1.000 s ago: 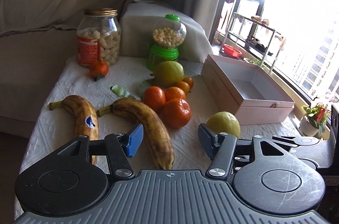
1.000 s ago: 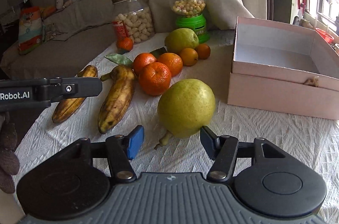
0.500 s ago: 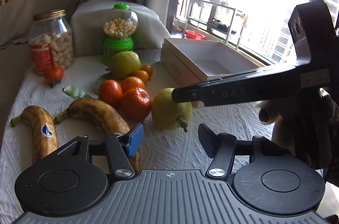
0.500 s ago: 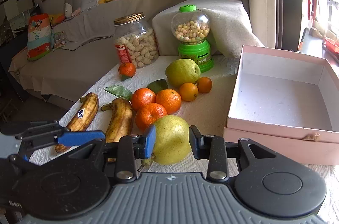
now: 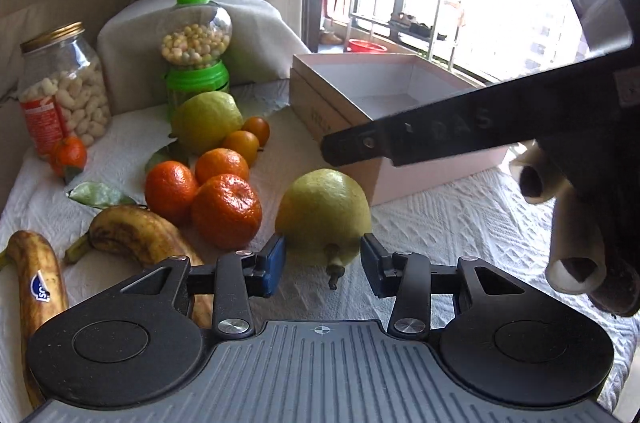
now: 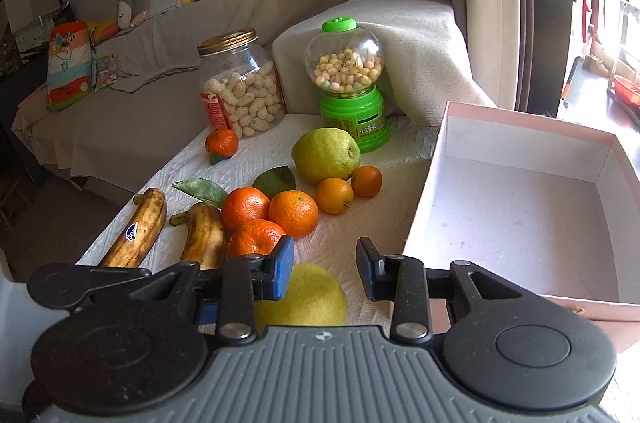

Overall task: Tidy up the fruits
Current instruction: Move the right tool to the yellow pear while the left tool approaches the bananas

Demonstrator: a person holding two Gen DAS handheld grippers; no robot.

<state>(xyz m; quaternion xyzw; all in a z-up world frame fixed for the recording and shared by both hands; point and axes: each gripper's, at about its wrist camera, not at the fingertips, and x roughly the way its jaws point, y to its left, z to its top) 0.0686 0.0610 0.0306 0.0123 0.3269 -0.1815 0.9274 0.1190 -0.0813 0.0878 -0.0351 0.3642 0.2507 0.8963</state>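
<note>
Pinching a large yellow-green pear (image 5: 324, 211) by its flanks, the left gripper (image 5: 323, 263) has just closed its blue pads, and the fruit sits between them with its stem towards the camera. The pear is just in front of the near wall of the open pink cardboard box (image 5: 420, 179). Whether it still rests on the white textured tablecloth (image 5: 460, 243) cannot be told.

Half a second ago the right gripper (image 6: 325, 265) was the one clamping this pear. Now it sits above the fruit, one black finger crossing in front of the box. Its jaws are drawn partly in, with a gap that holds nothing.

This looks like a hand-over from right to left, so the pear's trip into the empty box now depends on the left grip.

On the side of the pear away from the box sit three orange mandarins (image 5: 226, 211), and beyond them two brown-spotted bananas (image 5: 140, 235), none yet sorted.
</note>
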